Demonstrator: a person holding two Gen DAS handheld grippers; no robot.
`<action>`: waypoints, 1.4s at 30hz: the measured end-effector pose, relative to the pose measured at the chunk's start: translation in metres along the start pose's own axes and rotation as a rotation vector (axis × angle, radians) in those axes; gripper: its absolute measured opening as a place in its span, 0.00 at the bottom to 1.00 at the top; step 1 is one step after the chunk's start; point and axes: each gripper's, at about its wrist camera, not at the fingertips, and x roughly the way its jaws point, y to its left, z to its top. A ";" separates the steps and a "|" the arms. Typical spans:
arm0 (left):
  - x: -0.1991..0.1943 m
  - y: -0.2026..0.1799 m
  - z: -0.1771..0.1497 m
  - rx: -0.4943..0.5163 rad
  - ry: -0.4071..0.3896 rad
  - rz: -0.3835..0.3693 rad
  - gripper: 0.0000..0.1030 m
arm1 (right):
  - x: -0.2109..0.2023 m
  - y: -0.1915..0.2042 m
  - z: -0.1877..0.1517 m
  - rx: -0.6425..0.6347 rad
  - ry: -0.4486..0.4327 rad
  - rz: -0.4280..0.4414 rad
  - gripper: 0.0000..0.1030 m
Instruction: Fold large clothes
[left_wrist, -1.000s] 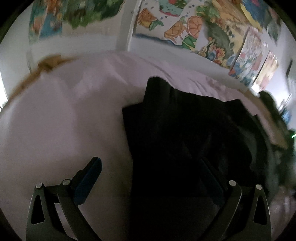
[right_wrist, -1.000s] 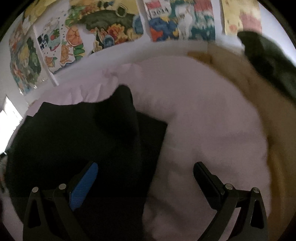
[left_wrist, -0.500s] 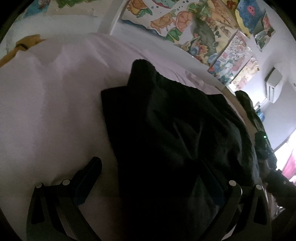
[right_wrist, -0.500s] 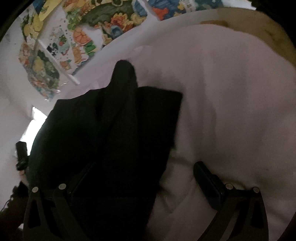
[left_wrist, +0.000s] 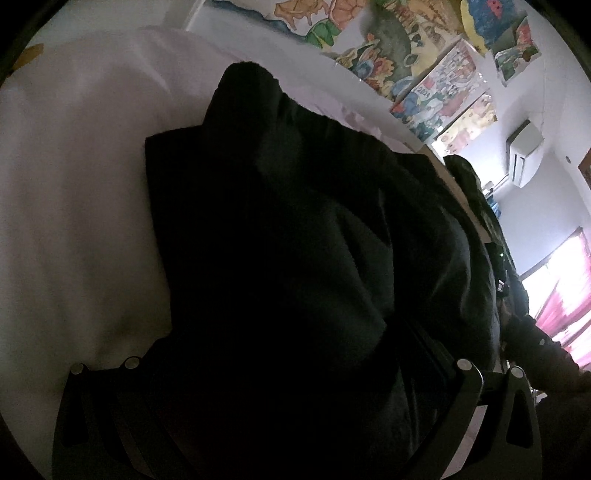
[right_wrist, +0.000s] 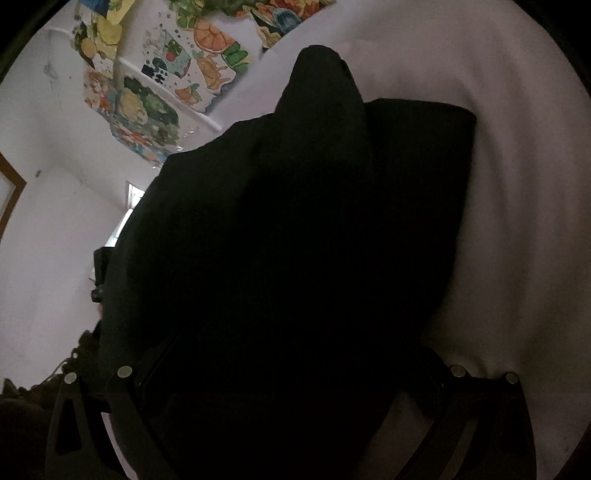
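Left wrist view: the black garment (left_wrist: 295, 240) fills the frame from 6 toward 12 o'clock on the pale sheet (left_wrist: 74, 221), its long axis running straight ahead. The left gripper (left_wrist: 280, 369) is spread wide, cloth draped between its fingers — grasp unclear.

Right wrist view: the garment lies ahead, leaning toward 11 o'clock. The right gripper (right_wrist: 288, 373) is equally buried — neither hand looks nearer.

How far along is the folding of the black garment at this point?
Mostly done, it seems: the black garment lies as a compact layered bundle on the pale sheet, one narrow end poking out beyond. Both open grippers, left and right, straddle its near end. Left: tucking that end, perhaps a final fold.
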 end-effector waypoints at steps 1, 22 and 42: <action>0.001 -0.002 0.001 0.003 0.009 0.019 0.98 | 0.001 0.000 0.000 -0.001 0.000 -0.007 1.00; 0.010 -0.014 -0.015 0.071 0.004 0.166 0.99 | 0.005 0.000 -0.001 -0.028 -0.031 -0.015 1.00; 0.012 -0.017 -0.015 0.058 0.007 0.155 0.99 | 0.006 0.005 0.002 -0.053 -0.034 -0.029 0.92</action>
